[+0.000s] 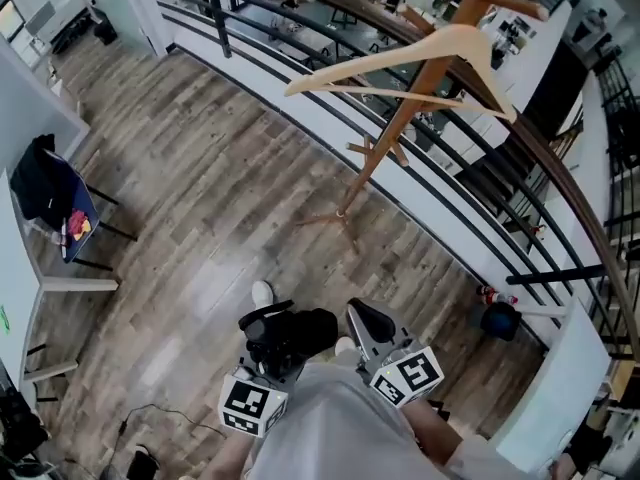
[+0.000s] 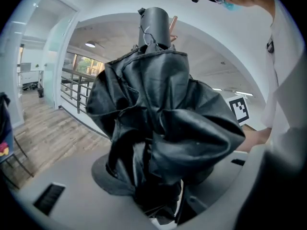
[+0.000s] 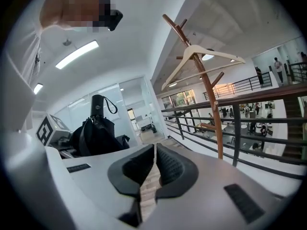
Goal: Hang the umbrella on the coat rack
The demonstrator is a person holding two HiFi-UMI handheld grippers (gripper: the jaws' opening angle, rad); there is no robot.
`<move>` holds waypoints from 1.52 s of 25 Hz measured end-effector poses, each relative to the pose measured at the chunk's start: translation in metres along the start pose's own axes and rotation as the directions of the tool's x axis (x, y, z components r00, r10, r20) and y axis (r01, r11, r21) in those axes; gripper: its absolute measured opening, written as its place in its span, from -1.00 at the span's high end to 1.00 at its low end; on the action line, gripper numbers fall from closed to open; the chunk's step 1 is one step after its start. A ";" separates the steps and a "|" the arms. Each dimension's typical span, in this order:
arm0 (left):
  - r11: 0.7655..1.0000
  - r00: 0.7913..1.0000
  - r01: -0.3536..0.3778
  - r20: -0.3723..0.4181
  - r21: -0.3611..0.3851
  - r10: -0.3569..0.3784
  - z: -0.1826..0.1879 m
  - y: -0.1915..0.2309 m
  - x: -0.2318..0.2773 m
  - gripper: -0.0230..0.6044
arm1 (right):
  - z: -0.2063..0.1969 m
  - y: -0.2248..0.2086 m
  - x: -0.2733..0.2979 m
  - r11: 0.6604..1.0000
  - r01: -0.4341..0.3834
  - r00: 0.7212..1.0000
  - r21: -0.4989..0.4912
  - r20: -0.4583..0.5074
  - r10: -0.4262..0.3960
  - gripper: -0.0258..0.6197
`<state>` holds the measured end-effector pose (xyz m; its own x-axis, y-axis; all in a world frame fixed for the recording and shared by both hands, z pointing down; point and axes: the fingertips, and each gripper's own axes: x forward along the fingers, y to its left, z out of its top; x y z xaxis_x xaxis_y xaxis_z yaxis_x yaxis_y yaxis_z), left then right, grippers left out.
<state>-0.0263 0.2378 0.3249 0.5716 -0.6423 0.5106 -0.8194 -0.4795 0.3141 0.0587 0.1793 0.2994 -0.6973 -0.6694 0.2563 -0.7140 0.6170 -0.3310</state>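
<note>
Before coat rack (image 1: pixel 400 118), left gripper (image 1: pixel 272 356) clamping black umbrella (image 2: pixel 163 114), right gripper (image 3: pixel 154 150) closed

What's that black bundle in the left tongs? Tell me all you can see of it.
A folded black umbrella, its thin shiny fabric crumpled and loosely bunched. A dark cylindrical handle with a wrist loop points up. The left tongs clamp its lower end.
</note>
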 end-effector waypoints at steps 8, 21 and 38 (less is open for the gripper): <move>0.980 0.989 0.141 -0.071 0.140 -0.132 0.053 0.111 -0.004 0.14 | 0.032 0.019 0.091 0.983 0.176 0.983 0.058 0.048 -0.179 0.79; 0.899 0.927 0.362 -0.192 0.246 -0.321 0.081 0.150 0.050 0.14 | 0.053 -0.006 0.125 0.929 0.357 0.923 0.098 0.115 -0.366 0.79; 0.888 0.913 0.376 -0.271 0.267 -0.305 0.054 0.134 0.127 0.14 | 0.049 -0.069 0.114 0.907 0.409 0.895 0.106 0.148 -0.421 0.79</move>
<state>-0.0613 0.0594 0.3885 0.7600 -0.2782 0.5874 -0.5011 -0.8263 0.2570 0.0314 0.0405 0.3066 -0.3145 -0.9198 0.2347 -0.9254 0.2420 -0.2916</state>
